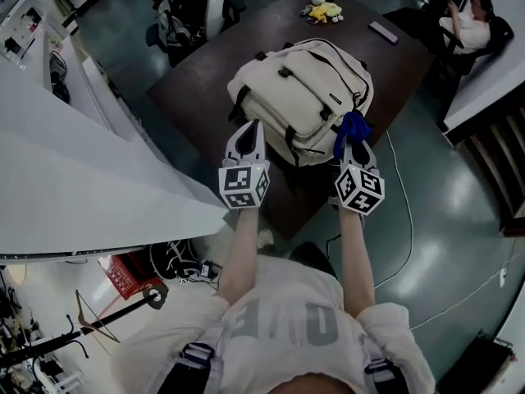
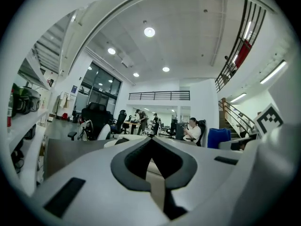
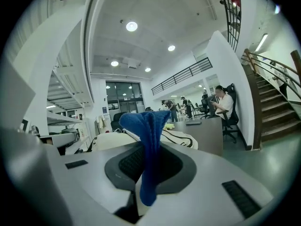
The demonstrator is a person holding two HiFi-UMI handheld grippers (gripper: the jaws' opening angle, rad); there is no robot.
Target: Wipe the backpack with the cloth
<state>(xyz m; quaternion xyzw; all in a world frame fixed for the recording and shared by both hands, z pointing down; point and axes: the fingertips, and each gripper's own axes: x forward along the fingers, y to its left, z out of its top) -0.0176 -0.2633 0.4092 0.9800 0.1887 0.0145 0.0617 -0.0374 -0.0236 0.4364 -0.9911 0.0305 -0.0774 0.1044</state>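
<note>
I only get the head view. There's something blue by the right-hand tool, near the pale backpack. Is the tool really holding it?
Observer: Yes. The right gripper view shows the blue cloth pinched between the closed jaws of the right gripper, with its free end sticking up.
Operator: And the other tool?
Observer: The left gripper view shows the left gripper with its jaws together and nothing between them.
Operator: What's overhead? My view only looks down.
Observer: Both gripper views show round lights set in a high white ceiling.
</note>
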